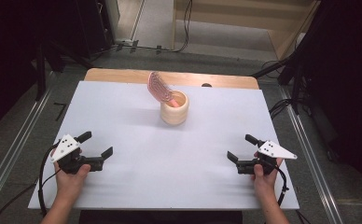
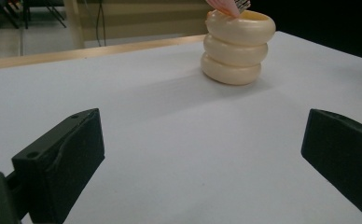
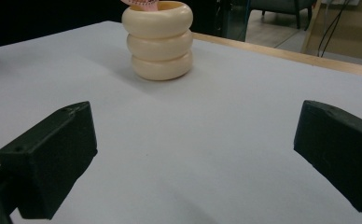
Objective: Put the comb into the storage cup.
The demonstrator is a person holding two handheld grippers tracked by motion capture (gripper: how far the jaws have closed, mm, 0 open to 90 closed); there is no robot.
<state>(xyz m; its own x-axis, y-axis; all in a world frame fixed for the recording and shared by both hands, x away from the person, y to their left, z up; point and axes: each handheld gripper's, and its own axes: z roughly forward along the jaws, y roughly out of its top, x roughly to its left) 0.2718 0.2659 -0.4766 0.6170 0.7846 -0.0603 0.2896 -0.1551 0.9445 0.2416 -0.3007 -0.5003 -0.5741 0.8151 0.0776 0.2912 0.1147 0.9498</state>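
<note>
The table (image 1: 137, 135) is the largest thing: a flat rectangular top covered with a smooth, matte white sheet, with a strip of light wood showing along its far edge. On it, toward the far side and near the middle of its width, stands the cup (image 1: 174, 108). The cup is cream-coloured with a soft shine, and its wall has the shape of three rounded rings stacked one on the other, like fat tyres. It stands upright.

Inside the cup leans a pink hairbrush (image 1: 158, 87). Its oval head rises above the rim and tilts to the left of the cup, and its face carries curved ribs in rows. The handle goes down into the cup and is mostly hidden.

The left gripper (image 1: 96, 149) is held low over the table, well to the near left of the cup. Its two black block-shaped jaws are spread wide with nothing between them. The right gripper (image 1: 241, 148) is held well to the near right of the cup, and its jaws are also spread wide and empty. Each gripper carries a grey three-cornered plate on top, and both point toward the cup.
</note>
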